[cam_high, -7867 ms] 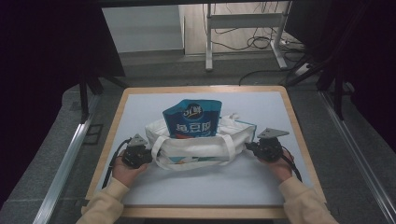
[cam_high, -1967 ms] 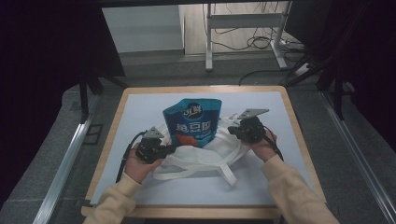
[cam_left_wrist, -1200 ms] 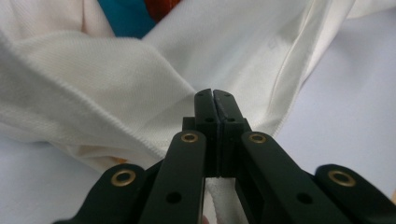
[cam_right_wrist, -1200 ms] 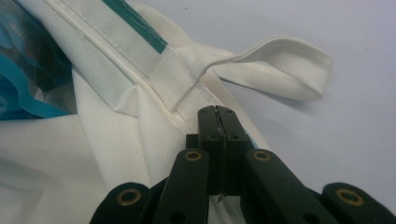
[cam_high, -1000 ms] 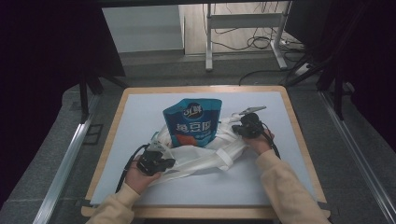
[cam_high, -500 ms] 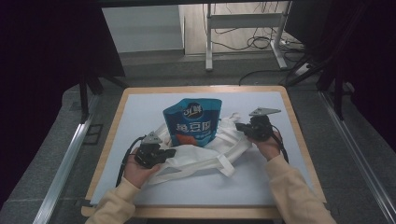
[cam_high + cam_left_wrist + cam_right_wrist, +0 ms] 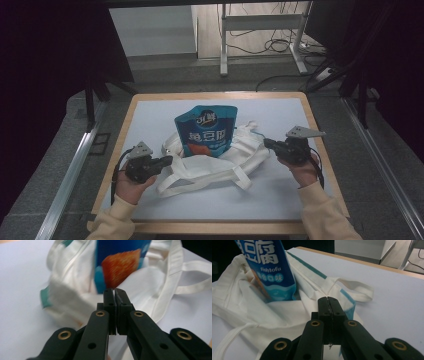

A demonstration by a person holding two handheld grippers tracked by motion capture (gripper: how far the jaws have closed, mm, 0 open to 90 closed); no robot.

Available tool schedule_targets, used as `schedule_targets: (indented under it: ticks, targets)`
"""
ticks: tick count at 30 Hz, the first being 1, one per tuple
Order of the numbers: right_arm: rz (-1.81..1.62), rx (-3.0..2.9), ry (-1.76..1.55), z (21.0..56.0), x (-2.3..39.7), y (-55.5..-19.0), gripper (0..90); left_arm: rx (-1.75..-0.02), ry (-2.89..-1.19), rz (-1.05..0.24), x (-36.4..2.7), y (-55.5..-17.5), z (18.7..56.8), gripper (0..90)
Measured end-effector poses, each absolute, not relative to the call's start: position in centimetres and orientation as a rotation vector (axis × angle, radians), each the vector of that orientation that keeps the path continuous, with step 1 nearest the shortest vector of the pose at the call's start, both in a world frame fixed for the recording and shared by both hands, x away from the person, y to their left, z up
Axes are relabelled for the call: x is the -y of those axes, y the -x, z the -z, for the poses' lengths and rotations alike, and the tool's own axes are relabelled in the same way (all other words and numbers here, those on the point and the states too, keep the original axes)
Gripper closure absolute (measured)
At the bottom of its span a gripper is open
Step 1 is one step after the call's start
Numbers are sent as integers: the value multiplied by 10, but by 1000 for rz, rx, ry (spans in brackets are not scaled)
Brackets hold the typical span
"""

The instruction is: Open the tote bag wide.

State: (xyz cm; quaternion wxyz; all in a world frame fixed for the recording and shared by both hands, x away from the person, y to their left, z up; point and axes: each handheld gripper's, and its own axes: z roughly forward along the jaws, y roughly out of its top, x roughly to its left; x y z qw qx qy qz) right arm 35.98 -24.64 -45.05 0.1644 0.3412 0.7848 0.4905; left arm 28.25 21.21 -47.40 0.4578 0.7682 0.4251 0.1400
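A table [image 7: 150,105] with a pale blue-white top and a wooden rim carries a white cloth bag [image 7: 215,162], which lies crumpled near its middle, straps trailing toward the near edge. A blue pouch [image 7: 205,131] stands in the bag.

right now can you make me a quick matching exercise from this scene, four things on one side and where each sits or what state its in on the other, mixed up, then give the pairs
Things:
1. blue snack pouch
2. white tote bag
3. left gripper
4. right gripper

Places or states:
A. jaws shut, at the bag's right edge in the high view
B. slumped flat on the table, handles spread toward the person
C. stands upright, its bottom tucked in the bag's opening
D. jaws shut, at the bag's left edge in the high view

Pairs: 1-C, 2-B, 3-D, 4-A
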Motion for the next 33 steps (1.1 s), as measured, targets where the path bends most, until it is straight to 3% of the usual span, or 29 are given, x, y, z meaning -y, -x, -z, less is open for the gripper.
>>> schedule_targets:
  ticks: [6,11,13,17,33]
  targets:
    - [-1382,-2249,-976,460,260,-343,813,-1106,-1878,-369,-225,-280,484,836]
    - [-1330,-2258,-978,477,268,-330,584,-1166,-1840,-434,-236,-277,492,630]
    - [-1317,-2271,-978,483,270,-326,538,-1200,-1837,-431,-240,-278,496,516]
    - [-1287,-2289,-989,494,274,-323,486,-1271,-1835,-390,-248,-282,507,399]
    - [-1262,-2277,-1040,501,284,-326,414,-1308,-1856,-387,-250,-288,516,333]
